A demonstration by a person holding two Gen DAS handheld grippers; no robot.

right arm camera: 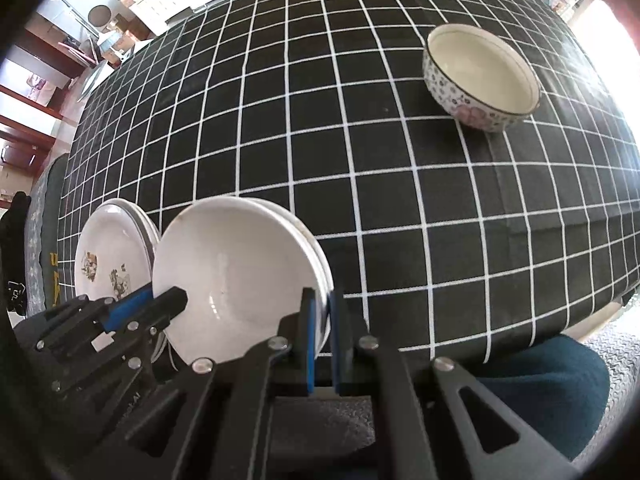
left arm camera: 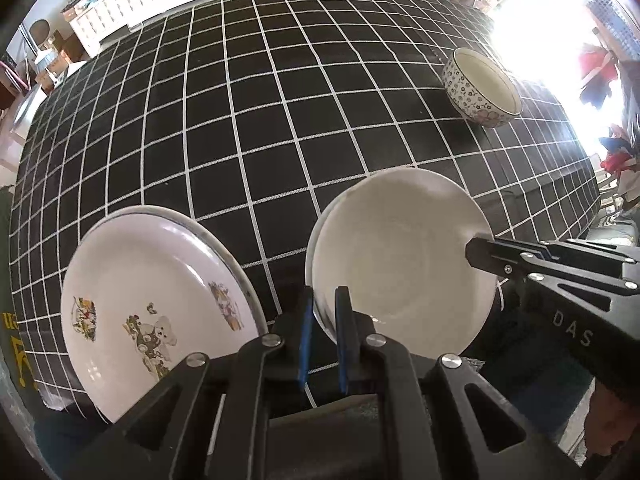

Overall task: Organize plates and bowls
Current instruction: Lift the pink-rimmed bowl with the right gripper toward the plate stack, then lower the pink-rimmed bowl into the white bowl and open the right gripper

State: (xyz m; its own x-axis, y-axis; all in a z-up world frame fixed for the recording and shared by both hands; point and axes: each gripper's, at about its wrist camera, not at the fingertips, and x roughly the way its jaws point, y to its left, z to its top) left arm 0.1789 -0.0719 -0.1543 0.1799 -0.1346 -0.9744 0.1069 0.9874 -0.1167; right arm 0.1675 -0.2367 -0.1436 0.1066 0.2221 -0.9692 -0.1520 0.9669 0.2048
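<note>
At the table's near edge, left gripper [left arm camera: 325,312] & right gripper [right arm camera: 320,320] both clamp opposite rims of the white plate [left arm camera: 400,256], mid-carry beside the cartoon plates [left arm camera: 152,300]; next prob. needs level lowering onto them.

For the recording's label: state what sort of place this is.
Probably a lived-in home, a dining or living room: a table under a black checked tablecloth, household crockery such as a floral bowl, and a cluttered white drawer cabinet behind.
</note>
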